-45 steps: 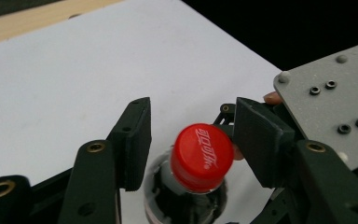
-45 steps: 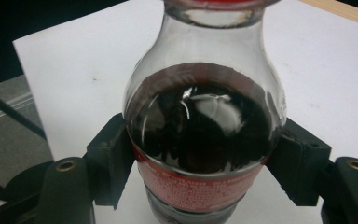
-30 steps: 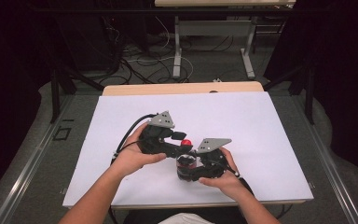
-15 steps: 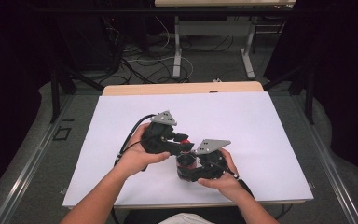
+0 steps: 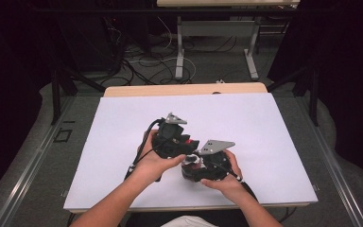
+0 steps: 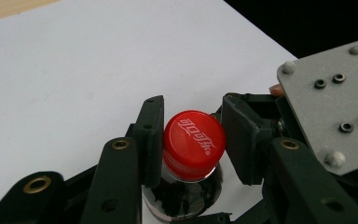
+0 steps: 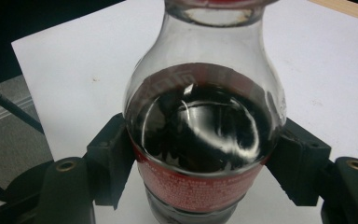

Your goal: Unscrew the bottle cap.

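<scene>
A clear bottle of dark cola [image 7: 205, 126] with a red label stands on the white sheet [image 5: 264, 123]. My right gripper [image 7: 205, 163] is shut on its body, one pad pressed against each side. The bottle's red screw cap [image 6: 194, 140] sits between the pads of my left gripper [image 6: 193, 140], which touch it on both sides; these jaws have just been opening slightly with the cap still between them. In the high view both hands meet near the front middle of the table, the left gripper [image 5: 182, 142] just above and left of the right gripper [image 5: 196, 165].
The grey plate of the right gripper [image 6: 335, 102] lies close to the right of the left jaws. The wooden table edge [image 5: 184, 89] runs along the far side. Table legs and loose cables [image 5: 160, 56] lie on the floor beyond it.
The left gripper has shifted slightly to the right, closer to the right gripper, staying at the cap. The right gripper and the bottle have stayed in place.
</scene>
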